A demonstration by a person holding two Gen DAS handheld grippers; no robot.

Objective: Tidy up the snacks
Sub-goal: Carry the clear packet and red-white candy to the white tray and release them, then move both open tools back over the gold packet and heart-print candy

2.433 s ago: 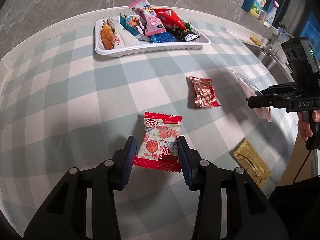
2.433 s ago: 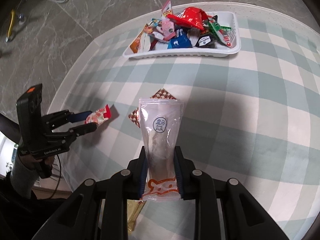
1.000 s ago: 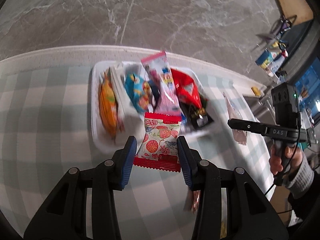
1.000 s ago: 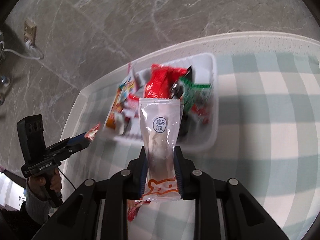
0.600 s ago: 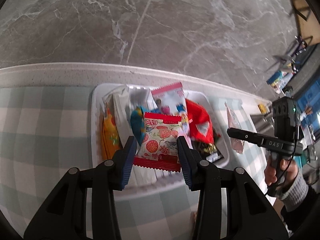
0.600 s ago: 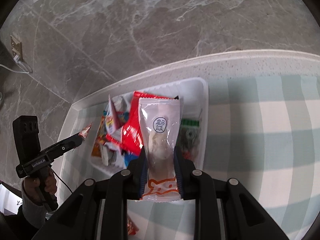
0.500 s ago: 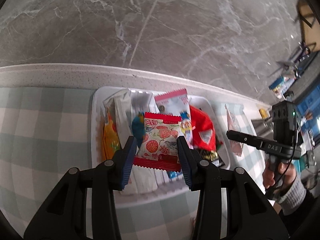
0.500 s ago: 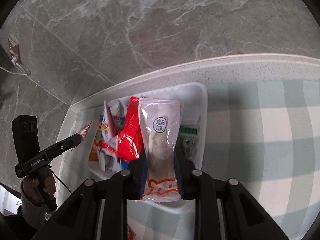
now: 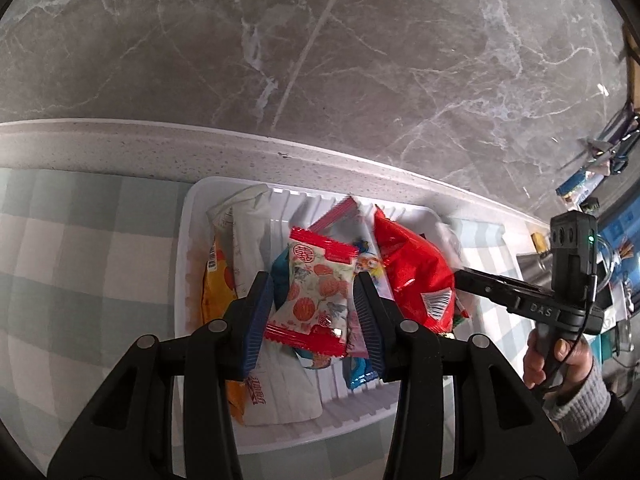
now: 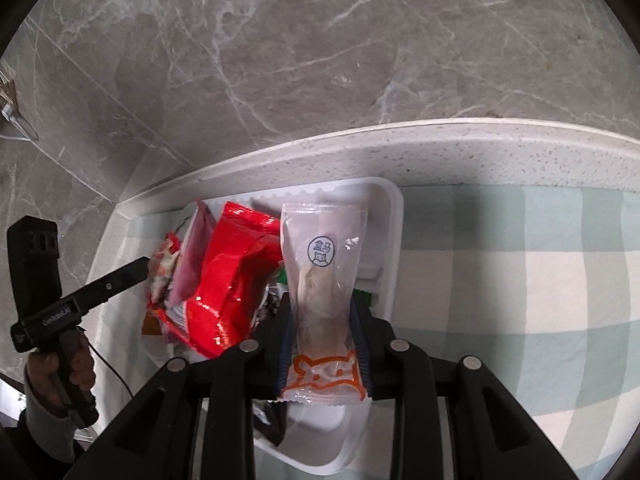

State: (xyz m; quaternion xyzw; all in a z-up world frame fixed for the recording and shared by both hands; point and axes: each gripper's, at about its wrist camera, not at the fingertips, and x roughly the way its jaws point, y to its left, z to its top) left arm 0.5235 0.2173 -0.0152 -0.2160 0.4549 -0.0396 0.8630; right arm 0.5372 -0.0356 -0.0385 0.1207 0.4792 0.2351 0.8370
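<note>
**Two snack packets poised over a crowded tray**

A red-trimmed packet printed with orange fruit (image 9: 316, 292) hangs between the jaws of the left gripper (image 9: 314, 312), which are closed on its sides, directly above the middle of a white tray (image 9: 185, 248) already heaped with wrappers. To its right, the right gripper (image 10: 322, 336) pinches a clear packet with an orange cartoon face (image 10: 322, 292) at its lower half, jaws narrow and clamped on the film, over the tray's right end (image 10: 394, 236). A large red bag (image 10: 228, 280) lies heaped between the two, with an orange pack (image 9: 214, 292) and a white wrapper (image 9: 248, 248) along the left side. The tray sits at the far edge of a bench covered in a green-and-white checked cloth (image 10: 520, 280), close to a speckled stone border and a marble wall.

The risk here appears to be the pile itself. Dropped onto the sloping red bag, either packet could slide off and spill over the low rim onto the cloth. The clear packet, held low with most of its length free above the jaws, could tip sideways on release and land across the rim rather than inside. With both grippers converging on the same heap, they could also knock each other or nudge the light tray toward the bench edge.
</note>
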